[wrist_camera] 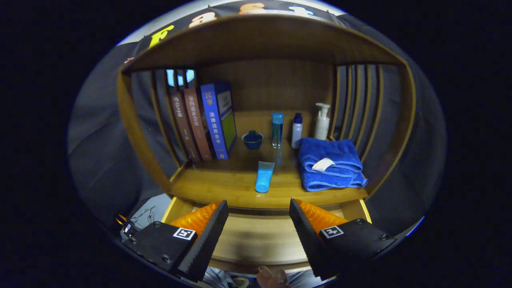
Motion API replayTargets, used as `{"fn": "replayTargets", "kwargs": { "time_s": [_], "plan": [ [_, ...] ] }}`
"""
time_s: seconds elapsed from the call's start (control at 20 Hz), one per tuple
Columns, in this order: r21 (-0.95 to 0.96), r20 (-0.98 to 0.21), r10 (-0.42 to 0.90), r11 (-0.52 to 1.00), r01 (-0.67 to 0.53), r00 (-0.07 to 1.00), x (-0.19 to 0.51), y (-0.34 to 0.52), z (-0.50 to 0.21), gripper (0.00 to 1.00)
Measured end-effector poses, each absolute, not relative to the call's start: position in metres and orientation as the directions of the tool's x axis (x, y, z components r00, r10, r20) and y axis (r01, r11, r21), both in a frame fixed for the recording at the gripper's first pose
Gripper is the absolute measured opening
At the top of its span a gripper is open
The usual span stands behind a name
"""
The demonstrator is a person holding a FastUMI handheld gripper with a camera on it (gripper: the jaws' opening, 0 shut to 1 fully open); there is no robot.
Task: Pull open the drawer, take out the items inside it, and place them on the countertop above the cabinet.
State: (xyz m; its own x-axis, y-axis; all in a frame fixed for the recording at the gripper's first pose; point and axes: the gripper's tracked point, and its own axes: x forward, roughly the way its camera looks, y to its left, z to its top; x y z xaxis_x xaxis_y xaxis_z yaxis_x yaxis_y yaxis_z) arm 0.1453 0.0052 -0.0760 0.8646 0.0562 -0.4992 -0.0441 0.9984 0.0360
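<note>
My gripper (pixel 259 210) is open, its fingers spread wide with nothing between them. Below and between the fingers lies the pulled-out wooden drawer (pixel 256 240), whose visible floor is bare. Beyond the fingertips is the wooden countertop (pixel 224 188) of the cabinet. A light blue tube (pixel 264 177) lies on it just ahead of the fingers, cap toward me. A folded blue towel (pixel 329 164) with a white tag rests to the tube's right.
At the back of the shelf stand three books (pixel 204 120), a small dark blue bowl (pixel 252 140), a tall teal bottle (pixel 277 130), a small white bottle (pixel 296 130) and a white pump bottle (pixel 322 121). Wooden slats close both sides. A person's hand (pixel 272 277) shows below the drawer.
</note>
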Motion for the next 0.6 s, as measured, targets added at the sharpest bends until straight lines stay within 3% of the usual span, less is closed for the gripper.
{"fn": "replayTargets", "kwargs": {
  "time_s": [0.3,0.6],
  "plan": [
    [0.073,-0.341,0.025,0.997,0.000,0.940,0.058,-0.001,-0.071,0.98],
    [0.127,-0.306,0.039,0.992,0.000,0.951,-0.001,0.001,-0.146,0.99]
  ]
}}
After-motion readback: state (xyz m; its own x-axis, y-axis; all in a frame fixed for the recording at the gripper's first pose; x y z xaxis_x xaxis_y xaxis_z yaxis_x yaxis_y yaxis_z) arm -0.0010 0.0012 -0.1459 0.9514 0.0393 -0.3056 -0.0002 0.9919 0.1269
